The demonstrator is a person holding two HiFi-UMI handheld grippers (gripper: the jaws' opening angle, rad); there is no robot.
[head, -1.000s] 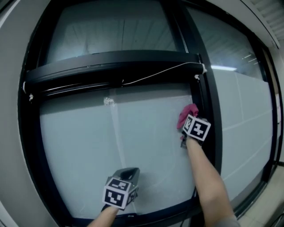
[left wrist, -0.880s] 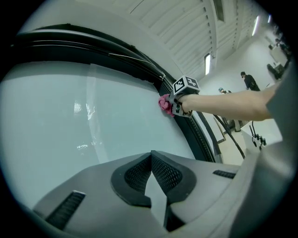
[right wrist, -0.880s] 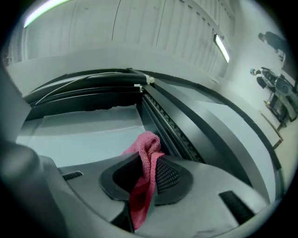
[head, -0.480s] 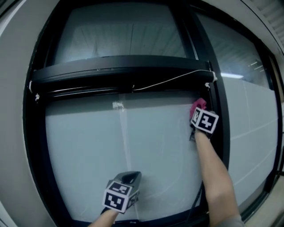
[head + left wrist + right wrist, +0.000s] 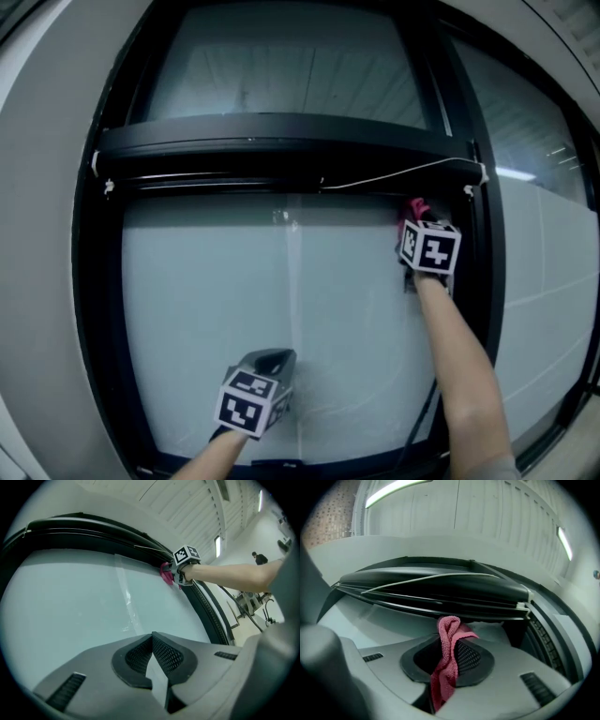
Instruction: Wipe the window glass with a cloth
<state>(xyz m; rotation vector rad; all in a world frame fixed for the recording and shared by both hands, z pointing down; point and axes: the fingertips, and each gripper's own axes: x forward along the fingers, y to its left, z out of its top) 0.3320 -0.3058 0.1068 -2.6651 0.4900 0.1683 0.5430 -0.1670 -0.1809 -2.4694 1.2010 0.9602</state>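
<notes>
The window glass [image 5: 281, 319] was pale and foggy, set in a black frame [image 5: 281, 141], under a ribbed ceiling [image 5: 187, 508]. In the head view, most of the pink cloth [image 5: 447, 658] hid behind the right claw [image 5: 452, 656]. That claw pinched the cloth tight at the glass's top right corner. The left claw [image 5: 152, 639] was squeezed together with nothing in it, low by the glass.

The light is dim, cool and flat, coming from ceiling strip lamps [image 5: 393, 487] far overhead that burn out to white, while the window glass [image 5: 216, 309] shows an even pale sheen with no hard shadows. All views bow strongly toward dark, vignetted corners. The nearest foreground is soft, and the black frame [image 5: 281, 141] stays fairly sharp.
</notes>
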